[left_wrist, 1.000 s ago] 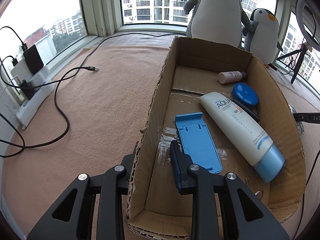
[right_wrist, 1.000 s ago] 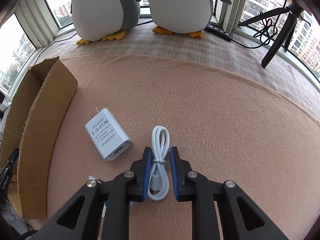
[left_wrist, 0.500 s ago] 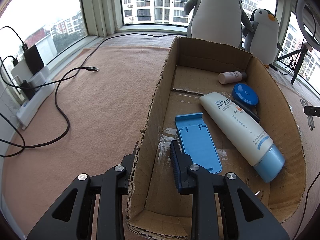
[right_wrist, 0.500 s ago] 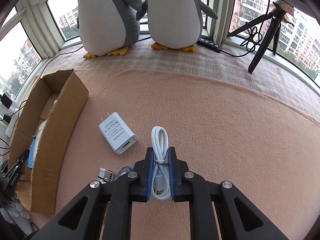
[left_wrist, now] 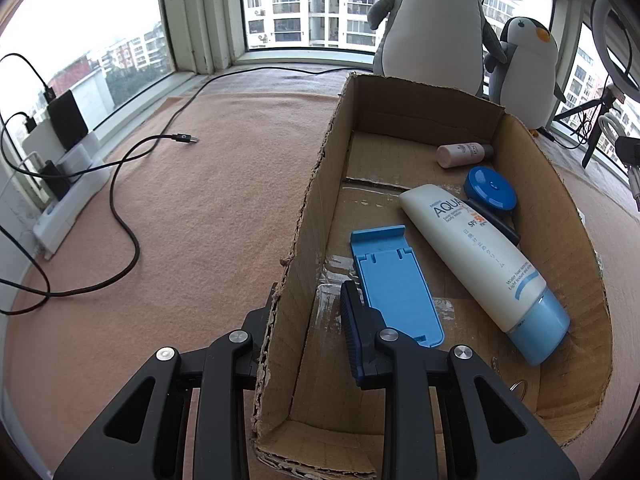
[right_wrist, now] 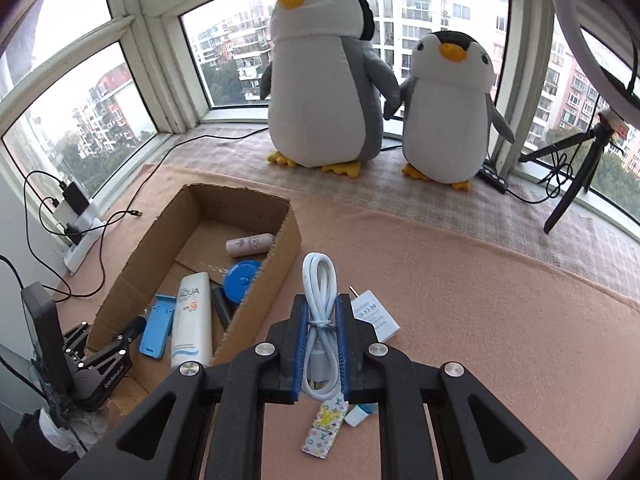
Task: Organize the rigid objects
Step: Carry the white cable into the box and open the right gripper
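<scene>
My right gripper [right_wrist: 322,320] is shut on a coiled white USB cable [right_wrist: 318,280] and holds it high above the mat, right of the cardboard box [right_wrist: 276,272]. My left gripper [left_wrist: 308,312] is shut on the box's left wall [left_wrist: 308,216]. The box holds a blue stand [left_wrist: 394,280], a white lotion tube [left_wrist: 476,256], a blue round lid [left_wrist: 490,190] and a small pink bottle [left_wrist: 462,154]. A white charger [right_wrist: 374,314] lies on the mat under the right gripper.
Two penguin plush toys [right_wrist: 320,76] stand at the window. A patterned small item [right_wrist: 322,430] and a small white-blue item [right_wrist: 358,412] lie on the mat below the right gripper. A tripod [right_wrist: 576,176] stands at the right. Black cables [left_wrist: 120,208] and a power strip [left_wrist: 68,204] lie at the left.
My right gripper has closed on the white cable, lifted it off the mat and risen high, now looking over the box. The left gripper has not moved.
</scene>
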Demonstrator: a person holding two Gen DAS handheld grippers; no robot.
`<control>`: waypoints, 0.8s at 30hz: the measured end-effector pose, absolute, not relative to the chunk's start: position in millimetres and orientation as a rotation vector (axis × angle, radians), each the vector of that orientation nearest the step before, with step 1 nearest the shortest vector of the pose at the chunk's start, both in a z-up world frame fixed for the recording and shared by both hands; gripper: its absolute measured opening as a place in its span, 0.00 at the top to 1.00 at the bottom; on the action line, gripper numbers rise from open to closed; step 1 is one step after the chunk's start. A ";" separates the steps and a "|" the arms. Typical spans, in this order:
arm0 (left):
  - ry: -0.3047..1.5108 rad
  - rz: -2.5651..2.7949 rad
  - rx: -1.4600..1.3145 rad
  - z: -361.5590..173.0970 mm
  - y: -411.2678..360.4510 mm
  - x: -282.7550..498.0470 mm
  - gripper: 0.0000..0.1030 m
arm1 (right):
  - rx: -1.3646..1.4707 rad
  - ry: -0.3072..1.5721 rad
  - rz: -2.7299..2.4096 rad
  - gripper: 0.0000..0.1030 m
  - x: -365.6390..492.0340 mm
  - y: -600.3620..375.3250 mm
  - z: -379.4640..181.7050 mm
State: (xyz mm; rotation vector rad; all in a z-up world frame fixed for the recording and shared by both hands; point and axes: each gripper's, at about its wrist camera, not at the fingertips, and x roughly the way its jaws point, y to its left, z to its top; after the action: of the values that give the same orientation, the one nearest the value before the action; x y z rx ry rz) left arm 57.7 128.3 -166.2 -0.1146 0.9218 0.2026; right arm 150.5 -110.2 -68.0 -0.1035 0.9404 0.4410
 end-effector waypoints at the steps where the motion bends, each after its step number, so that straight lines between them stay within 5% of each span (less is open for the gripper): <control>1: 0.922 0.203 -0.115 -166.2 128.0 57.7 0.76 | -0.107 0.937 0.456 0.88 148.8 -103.0 -66.0; 24: 0.922 0.203 -0.114 -166.4 127.7 57.4 0.76 | -0.175 0.983 0.654 0.88 129.0 5.3 -85.6</control>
State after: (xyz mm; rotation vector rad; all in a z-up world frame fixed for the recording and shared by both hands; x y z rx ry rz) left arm 57.4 127.7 -166.4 -0.1137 0.9216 0.2028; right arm 129.0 5.3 -85.6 -0.1754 0.9832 0.6543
